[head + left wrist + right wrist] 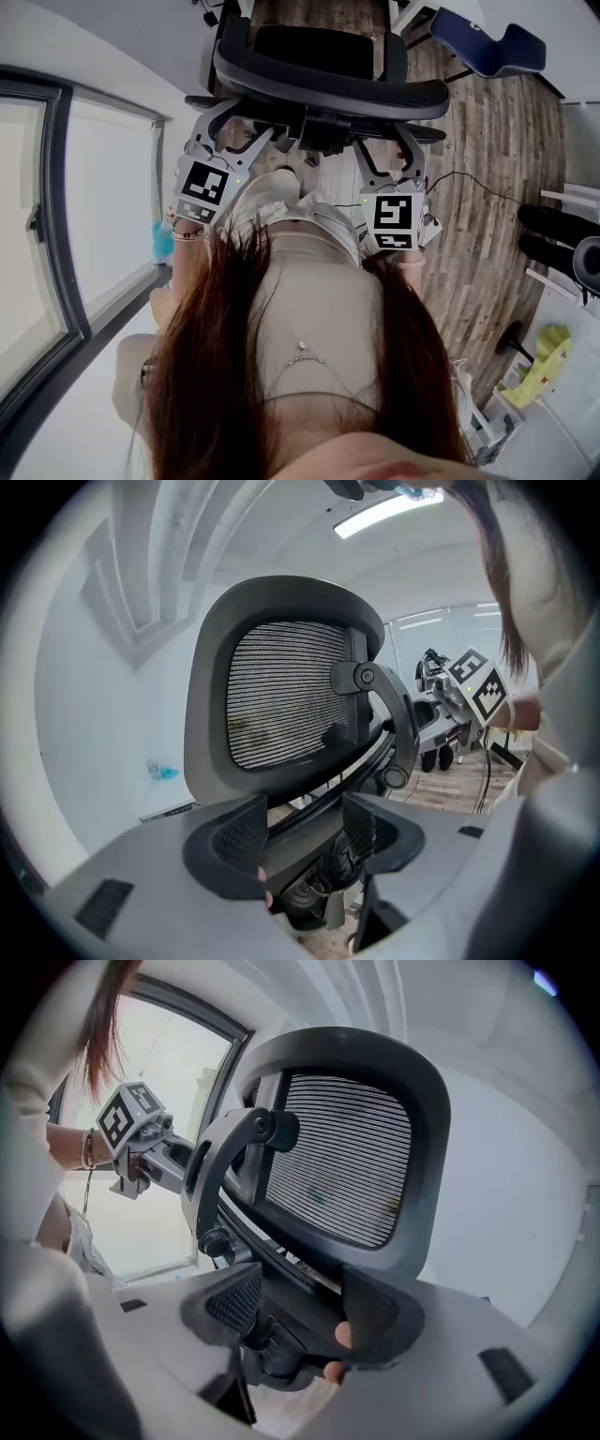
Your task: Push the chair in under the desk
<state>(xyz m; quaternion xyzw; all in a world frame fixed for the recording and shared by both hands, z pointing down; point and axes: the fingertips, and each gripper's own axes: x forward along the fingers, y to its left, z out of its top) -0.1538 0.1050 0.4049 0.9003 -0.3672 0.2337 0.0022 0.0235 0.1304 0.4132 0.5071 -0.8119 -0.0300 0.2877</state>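
Note:
A black office chair (328, 89) stands right in front of me, its back toward me. Its mesh panel (291, 705) fills the left gripper view, and the same mesh panel (352, 1180) fills the right gripper view. My left gripper (234, 127) reaches the left arm of the frame behind the mesh. The jaws of the left gripper (305, 832) stand wide with a black frame bar (309, 808) between them. My right gripper (386, 148) straddles the right frame arm the same way. The right gripper (300, 1307) also stands wide around the frame bar (291, 1288). No firm pinch shows on either side.
A dark-framed window (56, 187) runs along the left. The floor (497, 169) is wood planks with a thin cable across it. A blue chair (487, 42) stands at the far right, with white furniture and a yellow object (548, 361) at the right edge.

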